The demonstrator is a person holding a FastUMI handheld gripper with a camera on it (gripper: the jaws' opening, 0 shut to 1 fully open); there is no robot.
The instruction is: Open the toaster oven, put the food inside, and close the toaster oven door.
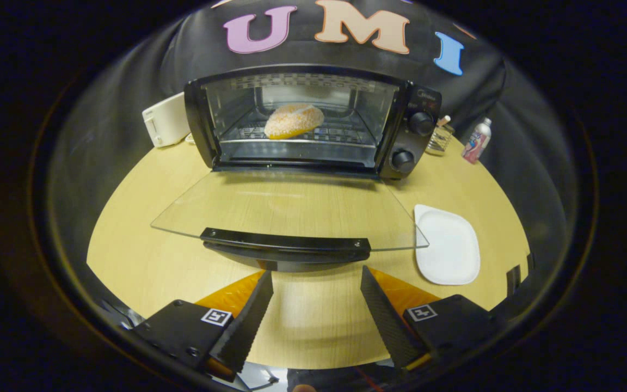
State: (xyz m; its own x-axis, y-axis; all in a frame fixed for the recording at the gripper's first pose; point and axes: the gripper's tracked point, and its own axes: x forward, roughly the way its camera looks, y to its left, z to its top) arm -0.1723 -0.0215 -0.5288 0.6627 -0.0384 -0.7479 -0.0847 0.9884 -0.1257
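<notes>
Behind the toaster oven (313, 122), hidden in part: a white appliance (165, 120) at its left side, kind not clear, and a small glass item (440, 137) at its right, too small to identify. Beside that, a little bottle (477, 141) with unreadable markings. Too small to make out: the markings by the two knobs (412, 142). Covered in part by the black handle (286, 247) of the lowered glass door (292, 209): the orange pieces (237, 294) behind the fingers (248, 321) of the gripper (317, 277). Cut off below: the gripper body and the near edge of the bench (145, 234).
</notes>
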